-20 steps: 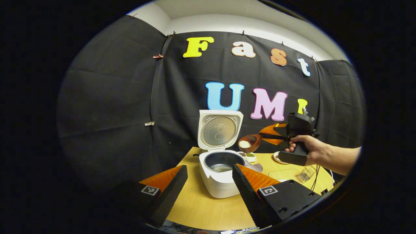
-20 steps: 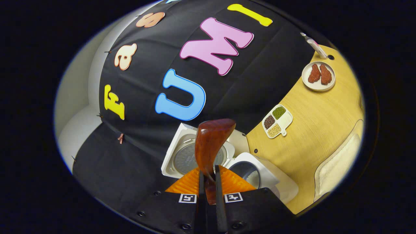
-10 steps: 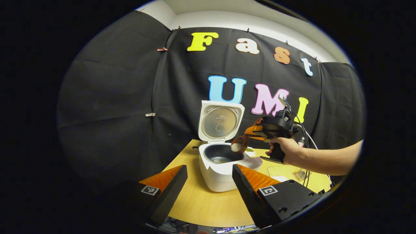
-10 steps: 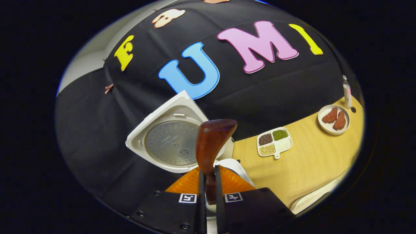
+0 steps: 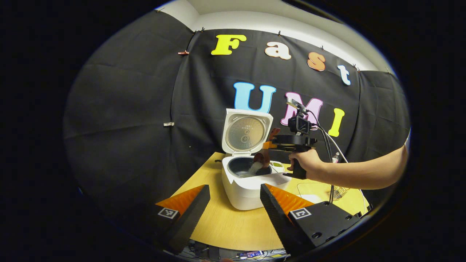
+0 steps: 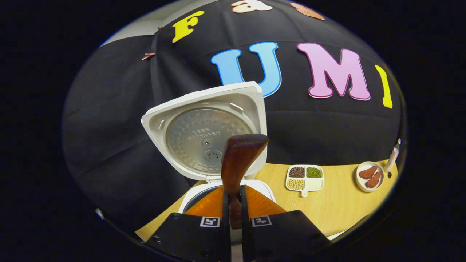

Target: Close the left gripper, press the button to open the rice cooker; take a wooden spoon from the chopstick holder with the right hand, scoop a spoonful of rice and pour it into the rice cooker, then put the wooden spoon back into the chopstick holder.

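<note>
Now wooden spoon tipped lower into open rice cooker, rice spilling; right gripper jaws clamp handle; left gripper jaws apart.

Ahead of my right hand-held gripper and off to its right, a white divided dish sits on the wooden surface, holding dark brown, green and pale grains in separate compartments, with one compartment white. Farther right, near the surface's far edge, a small round plate carries two reddish-brown pieces, and a slim bottle stands just beyond it.
</note>
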The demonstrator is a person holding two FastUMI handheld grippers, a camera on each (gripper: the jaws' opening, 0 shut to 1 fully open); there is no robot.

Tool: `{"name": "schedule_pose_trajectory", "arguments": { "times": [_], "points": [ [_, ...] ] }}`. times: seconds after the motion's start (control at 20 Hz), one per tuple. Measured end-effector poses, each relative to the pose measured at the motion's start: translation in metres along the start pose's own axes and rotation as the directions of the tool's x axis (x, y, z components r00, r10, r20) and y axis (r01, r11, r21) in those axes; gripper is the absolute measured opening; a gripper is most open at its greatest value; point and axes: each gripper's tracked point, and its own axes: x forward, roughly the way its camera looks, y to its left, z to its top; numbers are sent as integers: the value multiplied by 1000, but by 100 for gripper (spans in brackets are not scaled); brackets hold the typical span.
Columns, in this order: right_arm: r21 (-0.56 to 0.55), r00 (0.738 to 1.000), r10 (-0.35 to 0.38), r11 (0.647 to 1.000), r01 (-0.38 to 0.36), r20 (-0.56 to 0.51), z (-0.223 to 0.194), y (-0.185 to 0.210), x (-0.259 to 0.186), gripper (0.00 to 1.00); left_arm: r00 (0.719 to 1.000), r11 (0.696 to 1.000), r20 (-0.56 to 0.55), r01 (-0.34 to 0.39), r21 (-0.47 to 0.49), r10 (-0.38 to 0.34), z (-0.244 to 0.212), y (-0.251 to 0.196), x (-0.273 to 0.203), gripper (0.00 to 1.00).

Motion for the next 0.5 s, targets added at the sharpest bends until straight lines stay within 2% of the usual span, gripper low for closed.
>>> {"name": "schedule_pose_trajectory", "arguments": {
  "times": [0.3, 0.5],
  "points": [
    [-174, 999, 39, 984, -36, 19, 8, 16, 1, 16, 1000, 1000, 1, -2, -10, 2, -4, 7, 1, 96],
    [-299, 998, 51, 953, -37, 39, 15, 25, -3, 16, 1000, 1000, -3, 4, -10, -4, -8, 9, 0, 96]
  ]
}}
